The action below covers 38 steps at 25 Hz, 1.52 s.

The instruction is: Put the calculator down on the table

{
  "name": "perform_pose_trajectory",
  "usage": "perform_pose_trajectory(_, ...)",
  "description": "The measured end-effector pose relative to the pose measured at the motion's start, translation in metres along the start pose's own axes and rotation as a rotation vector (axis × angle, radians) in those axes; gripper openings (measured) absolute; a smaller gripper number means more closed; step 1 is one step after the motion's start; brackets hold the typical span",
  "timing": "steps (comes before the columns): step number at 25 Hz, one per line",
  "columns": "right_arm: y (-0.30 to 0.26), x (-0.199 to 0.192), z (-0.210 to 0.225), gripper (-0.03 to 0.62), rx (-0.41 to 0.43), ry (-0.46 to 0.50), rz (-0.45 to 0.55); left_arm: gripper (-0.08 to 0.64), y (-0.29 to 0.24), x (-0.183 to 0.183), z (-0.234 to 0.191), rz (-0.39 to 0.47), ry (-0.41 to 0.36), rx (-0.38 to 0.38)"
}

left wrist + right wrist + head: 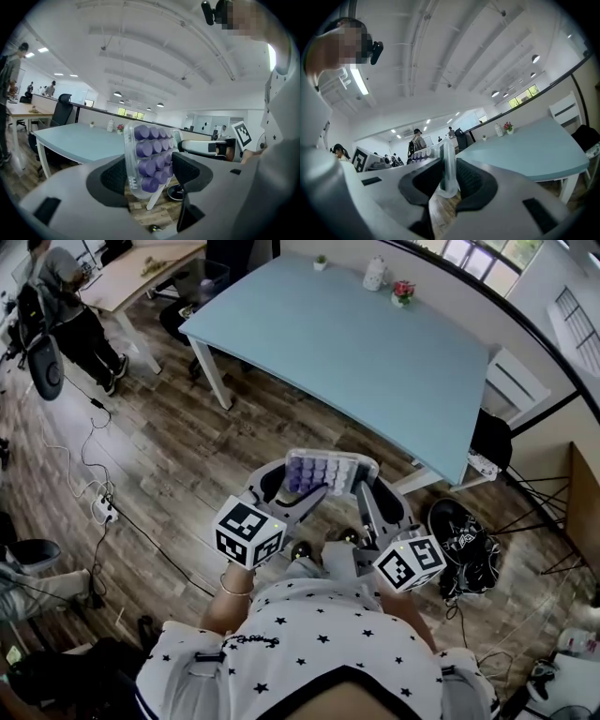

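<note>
Calculator [323, 472] is held in the air at centre frame in the head view, keys up, over the wood floor [178, 456]. It is not on the counter [356, 352].

Left tool [298, 491] is clenched across the calculator's width. In the left gripper view the calculator [147, 157] stands on edge between the wide-set pads of the left tool [150, 173], purple keys facing right. The case edge is seen against the left pad; the right pad appears pressed on the key side, but that contact is partly hidden.

Right tool [367, 495] is clenched on the calculator's thin edge. In the right gripper view the clear case [447, 164] is pinched tight between the pads of the right tool [447, 180].

The counter's near long edge runs diagonally from upper left to right of centre in the head view. The calculator is held just below that edge, near the counter's right corner.

A wide light-blue top is shown. A small plant [321, 261], a white jar [375, 274] and a flower pot [402, 292] are set along the far edge at top of frame.

Floor between tools and counter edge is bare planks. A cable with power strip [103, 510] is seen at left and a dark bag [466, 545] at lower right, beside the right tool. A standing person [70, 306] is at upper left, well apart.
</note>
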State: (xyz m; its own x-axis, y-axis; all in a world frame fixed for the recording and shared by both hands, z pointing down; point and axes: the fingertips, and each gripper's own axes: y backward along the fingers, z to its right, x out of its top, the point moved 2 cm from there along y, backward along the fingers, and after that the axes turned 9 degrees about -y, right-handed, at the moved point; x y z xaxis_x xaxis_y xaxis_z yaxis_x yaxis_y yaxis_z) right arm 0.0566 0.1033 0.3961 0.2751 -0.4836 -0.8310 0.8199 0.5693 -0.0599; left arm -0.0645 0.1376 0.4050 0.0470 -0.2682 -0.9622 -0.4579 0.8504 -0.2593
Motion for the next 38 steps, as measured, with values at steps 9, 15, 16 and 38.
perform_pose_trajectory(9, -0.034, 0.009, 0.003, 0.081, 0.07, -0.005, -0.026, 0.299, -0.002, 0.009, -0.025, 0.012, -0.006, 0.085)
perform_pose_trajectory(15, -0.066, 0.007, -0.004, 0.081, 0.127, 0.003, -0.058, 0.301, 0.006, 0.01, -0.052, 0.019, 0.01, 0.149)
perform_pose_trajectory(16, -0.07, 0.009, -0.002, 0.081, 0.126, 0.0, -0.06, 0.301, 0.003, 0.011, -0.055, 0.017, 0.009, 0.151)
perform_pose_trajectory(38, -0.154, 0.061, 0.102, 0.081, 0.033, -0.028, -0.049, 0.299, -0.128, 0.033, -0.131, -0.014, 0.026, 0.058)
